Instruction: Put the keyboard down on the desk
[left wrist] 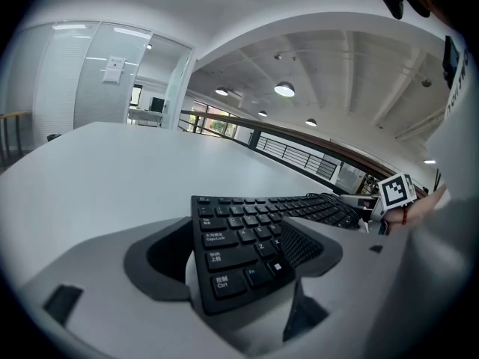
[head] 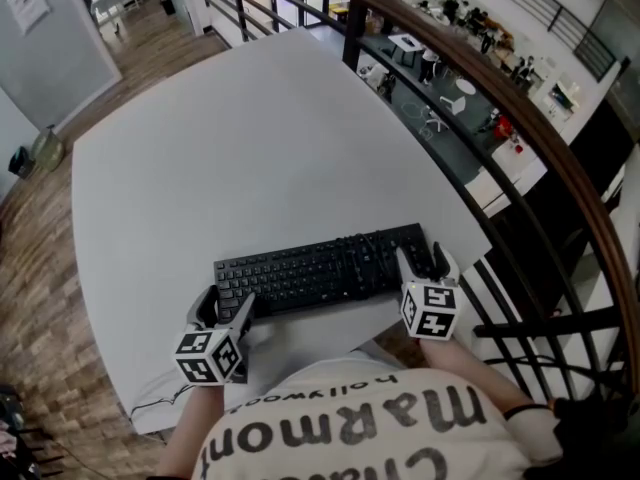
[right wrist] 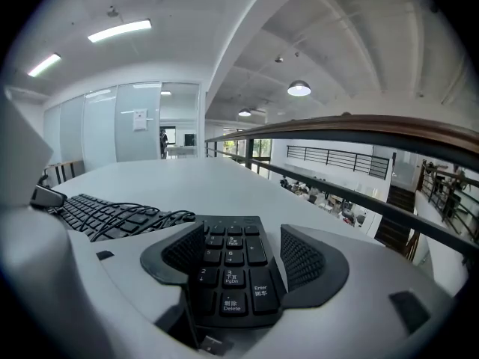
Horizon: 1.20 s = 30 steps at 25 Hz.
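Observation:
A black keyboard (head: 320, 268) lies lengthwise near the front edge of the white desk (head: 250, 128). It looks flat on the top, and its cable (right wrist: 127, 215) is coiled over the keys. My left gripper (head: 225, 308) is at the keyboard's left end. Its jaws stand wide apart, with the Ctrl corner (left wrist: 224, 283) between them and the inner jaw over the keys. My right gripper (head: 422, 265) is at the right end, jaws equally wide around the number pad (right wrist: 228, 268). Its inner jaw also overlaps the keys. Neither pair of pads visibly presses the keyboard.
A dark railing with a wooden top rail (head: 520, 138) curves along the desk's right side, with a lower floor beyond it. The desk's front edge (head: 300, 368) is right below the grippers, against the person's shirt. Wooden flooring (head: 40, 258) lies to the left.

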{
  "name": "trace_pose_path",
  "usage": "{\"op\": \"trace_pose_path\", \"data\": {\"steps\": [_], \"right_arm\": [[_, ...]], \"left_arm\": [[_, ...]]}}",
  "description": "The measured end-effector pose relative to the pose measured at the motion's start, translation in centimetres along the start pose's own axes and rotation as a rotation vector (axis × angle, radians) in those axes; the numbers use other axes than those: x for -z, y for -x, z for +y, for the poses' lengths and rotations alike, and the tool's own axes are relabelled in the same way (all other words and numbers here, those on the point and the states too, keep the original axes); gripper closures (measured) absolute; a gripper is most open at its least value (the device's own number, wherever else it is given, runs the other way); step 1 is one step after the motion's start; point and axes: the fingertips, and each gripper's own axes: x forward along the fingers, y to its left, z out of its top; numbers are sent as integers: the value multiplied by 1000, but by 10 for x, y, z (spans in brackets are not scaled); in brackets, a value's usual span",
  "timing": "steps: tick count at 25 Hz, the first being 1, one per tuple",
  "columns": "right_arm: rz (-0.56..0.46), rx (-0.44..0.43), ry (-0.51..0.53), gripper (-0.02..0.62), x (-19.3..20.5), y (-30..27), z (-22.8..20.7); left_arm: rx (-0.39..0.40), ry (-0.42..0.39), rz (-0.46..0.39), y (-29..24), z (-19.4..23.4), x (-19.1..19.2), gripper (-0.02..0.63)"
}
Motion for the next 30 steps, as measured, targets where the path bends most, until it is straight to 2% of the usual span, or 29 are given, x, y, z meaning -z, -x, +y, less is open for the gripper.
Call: {"op": "trace_pose_path", "data": {"steps": [3, 5, 8, 21, 30], "right_arm": [[4, 2, 5, 272, 3, 1, -1], [12, 9, 65, 272, 4, 2, 2], [3, 1, 131, 314, 1, 5, 11], [14, -4, 106, 314, 6, 2, 7], [26, -31, 127, 331, 7, 3, 10]], "left_arm": [[2, -1, 2, 0, 0, 0, 249], [4, -6, 6, 0, -1, 0, 249], [5, -20, 9, 1, -2, 1, 249], [7, -27, 1, -1, -3, 0, 249], [7, -29, -3, 2, -3, 1, 249]]}}
